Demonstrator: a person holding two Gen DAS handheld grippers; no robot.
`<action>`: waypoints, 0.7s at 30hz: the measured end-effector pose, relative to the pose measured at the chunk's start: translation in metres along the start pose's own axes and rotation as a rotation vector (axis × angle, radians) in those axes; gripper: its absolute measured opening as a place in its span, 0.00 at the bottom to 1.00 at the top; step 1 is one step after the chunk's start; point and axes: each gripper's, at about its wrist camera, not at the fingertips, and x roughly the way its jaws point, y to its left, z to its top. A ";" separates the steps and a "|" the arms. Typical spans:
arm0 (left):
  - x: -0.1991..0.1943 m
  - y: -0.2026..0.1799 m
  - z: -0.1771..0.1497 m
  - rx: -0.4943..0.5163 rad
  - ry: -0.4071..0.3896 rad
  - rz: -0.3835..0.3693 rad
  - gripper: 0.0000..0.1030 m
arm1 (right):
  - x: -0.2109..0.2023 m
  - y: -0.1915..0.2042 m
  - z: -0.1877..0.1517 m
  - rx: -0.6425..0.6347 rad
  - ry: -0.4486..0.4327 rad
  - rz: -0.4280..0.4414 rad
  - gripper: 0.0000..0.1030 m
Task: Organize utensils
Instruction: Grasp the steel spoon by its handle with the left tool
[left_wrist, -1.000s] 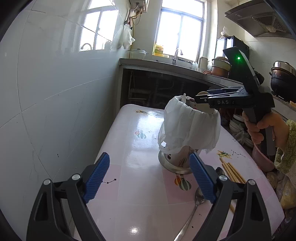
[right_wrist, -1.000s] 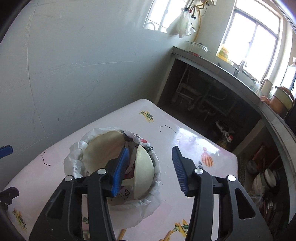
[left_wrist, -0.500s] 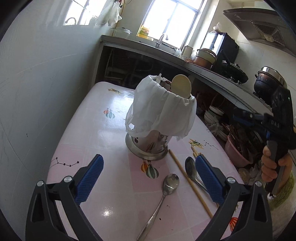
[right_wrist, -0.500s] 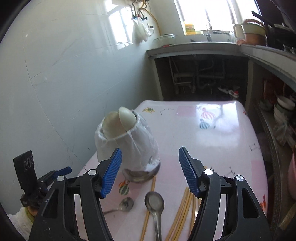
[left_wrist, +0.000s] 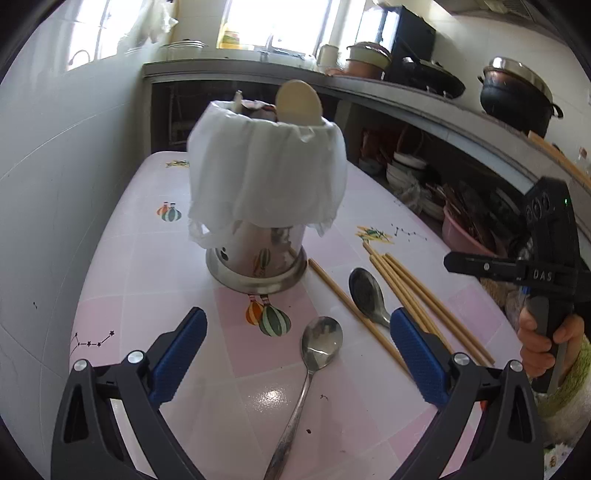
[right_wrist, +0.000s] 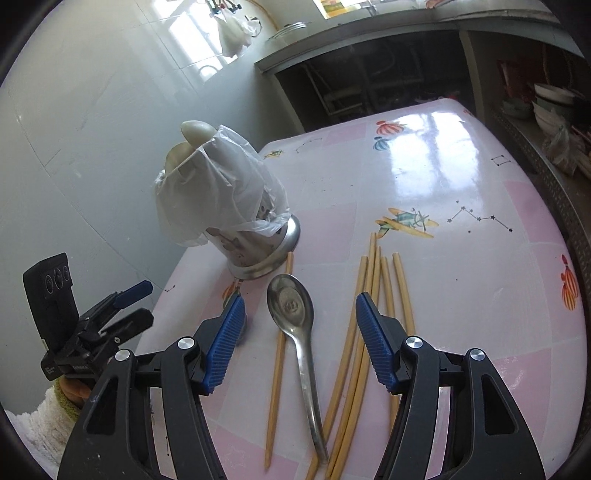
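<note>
Both grippers have been lowered toward the table (left_wrist: 155, 280). The left gripper (left_wrist: 297, 360) is held wide apart, empty, a spoon (left_wrist: 314, 365) lying between its fingers. The right gripper (right_wrist: 297, 341) is parted over another spoon (right_wrist: 295, 325); chopsticks (right_wrist: 373, 317) lie beneath its right finger.

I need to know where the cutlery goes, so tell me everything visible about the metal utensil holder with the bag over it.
The utensil holder is a shiny steel cylinder with a flared base ring, standing upright on the pink patterned table near the wall. A white plastic bag drapes over its rim and upper half. Pale rounded utensil heads stick out of the top. One chopstick ends at its base; whether it touches is unclear.
</note>
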 end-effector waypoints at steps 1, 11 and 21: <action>0.006 -0.005 0.001 0.031 0.021 -0.001 0.93 | 0.002 -0.002 -0.001 0.001 0.003 0.007 0.58; 0.079 -0.020 0.006 0.263 0.276 -0.048 0.53 | 0.015 -0.018 -0.004 0.010 0.023 0.039 0.58; 0.107 -0.019 0.013 0.294 0.373 -0.135 0.45 | 0.018 -0.029 -0.005 0.032 0.028 0.053 0.58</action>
